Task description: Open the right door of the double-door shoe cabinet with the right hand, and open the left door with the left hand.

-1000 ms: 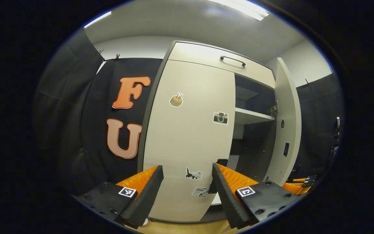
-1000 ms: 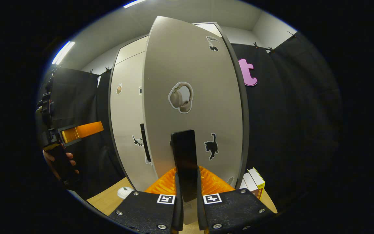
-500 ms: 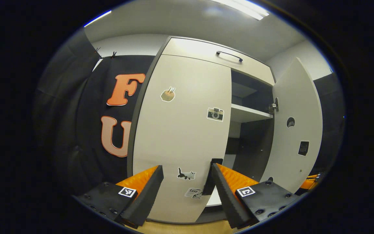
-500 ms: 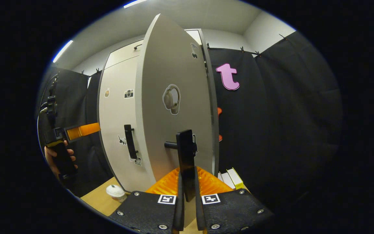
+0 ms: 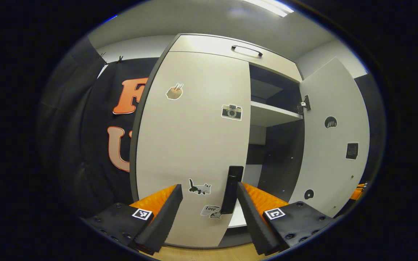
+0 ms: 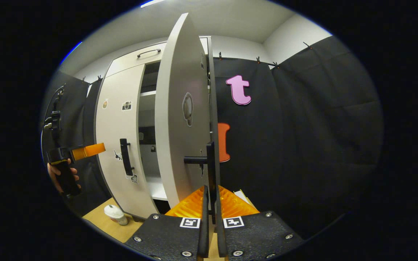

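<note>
The pale grey shoe cabinet's right door [image 6: 178, 119] stands swung wide open, edge-on in the right gripper view. My right gripper [image 6: 211, 203] is shut on that door's black bar handle [image 6: 212, 170]. The left door [image 5: 194, 141] is closed, with stickers on it and its black handle [image 5: 231, 189] at the right edge. My left gripper [image 5: 209, 203] is open, close in front of this door, its right finger [image 5: 247, 203] just right of the handle. In the right gripper view the left gripper [image 6: 82, 152] shows at far left, held by a hand [image 6: 54, 174], and the left door's handle [image 6: 125, 156] too.
Inside the cabinet a white shelf [image 5: 272, 117] and dark back panel show. A top flap with a black handle [image 5: 247, 50] sits above the doors. A white cup [image 6: 114, 214] stands on the wooden floor by the cabinet. Flat boxes [image 6: 243, 197] lie right of the open door.
The right door has swung further open, pulled by my shut right gripper. My left gripper has come closer to the left door, so its handle now stands between the fingers.
</note>
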The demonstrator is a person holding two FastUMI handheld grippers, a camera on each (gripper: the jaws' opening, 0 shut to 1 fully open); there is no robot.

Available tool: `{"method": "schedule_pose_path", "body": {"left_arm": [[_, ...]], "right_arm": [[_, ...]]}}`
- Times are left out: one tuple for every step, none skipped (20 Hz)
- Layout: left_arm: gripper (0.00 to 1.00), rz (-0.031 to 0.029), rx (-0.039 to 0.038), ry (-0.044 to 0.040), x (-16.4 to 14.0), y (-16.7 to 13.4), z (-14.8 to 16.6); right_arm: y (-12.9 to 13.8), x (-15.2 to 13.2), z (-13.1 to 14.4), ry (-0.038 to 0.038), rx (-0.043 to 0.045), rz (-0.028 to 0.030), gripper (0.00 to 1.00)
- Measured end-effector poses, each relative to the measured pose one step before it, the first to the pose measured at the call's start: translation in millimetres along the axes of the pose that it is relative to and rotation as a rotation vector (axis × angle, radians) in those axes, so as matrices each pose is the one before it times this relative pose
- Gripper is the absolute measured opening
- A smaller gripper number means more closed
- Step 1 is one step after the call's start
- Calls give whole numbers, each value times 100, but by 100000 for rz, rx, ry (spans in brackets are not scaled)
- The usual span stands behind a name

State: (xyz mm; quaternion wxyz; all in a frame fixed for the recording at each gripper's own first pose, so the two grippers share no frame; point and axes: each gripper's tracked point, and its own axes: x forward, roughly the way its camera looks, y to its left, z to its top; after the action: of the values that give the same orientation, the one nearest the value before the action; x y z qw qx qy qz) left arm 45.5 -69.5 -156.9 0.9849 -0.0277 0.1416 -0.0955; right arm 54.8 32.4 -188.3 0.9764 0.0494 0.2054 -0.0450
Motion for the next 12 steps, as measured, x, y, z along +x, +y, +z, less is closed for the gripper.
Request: {"method": "schedule_pose_path", "body": {"left_arm": [[96, -723, 4, 1542, 229, -440, -611], [98, -532, 38, 1032, 165, -366, -396], [96, -236, 122, 336, 241, -196, -286], [96, 20, 246, 65, 184, -65, -62], [96, -33, 397, 263, 242, -126, -129], [96, 115, 389, 477, 240, -63, -286], [96, -172, -19, 768, 193, -333, -322], [96, -434, -277, 956, 244, -403, -338], [96, -430, -205, 854, 165, -223, -289], [96, -279, 1, 303, 245, -129, -126], [96, -65, 179, 7, 274, -274, 16], [96, -311, 520, 263, 267, -239, -44]], "right_arm": [[-299, 131, -96, 361, 935, -1498, 9], [-268, -210, -24, 132, 844, -1451, 9], [-387, -65, 23, 38, 156, -1654, 7], [-391, -61, 69, -325, -285, -1184, 6], [-128, -281, 111, -166, -17, 867, 14], [57, -163, 189, -826, 1032, 913, 6], [171, 50, 85, -345, 1255, 591, 5], [-8, -213, 159, -796, 56, -14, 6], [-490, -230, 365, -1332, -759, -1005, 6], [-435, -126, 389, -1316, -931, -1038, 6], [-601, -63, 234, -841, -469, -1497, 6], [-646, -103, 99, -27, -117, -2118, 14]]}}
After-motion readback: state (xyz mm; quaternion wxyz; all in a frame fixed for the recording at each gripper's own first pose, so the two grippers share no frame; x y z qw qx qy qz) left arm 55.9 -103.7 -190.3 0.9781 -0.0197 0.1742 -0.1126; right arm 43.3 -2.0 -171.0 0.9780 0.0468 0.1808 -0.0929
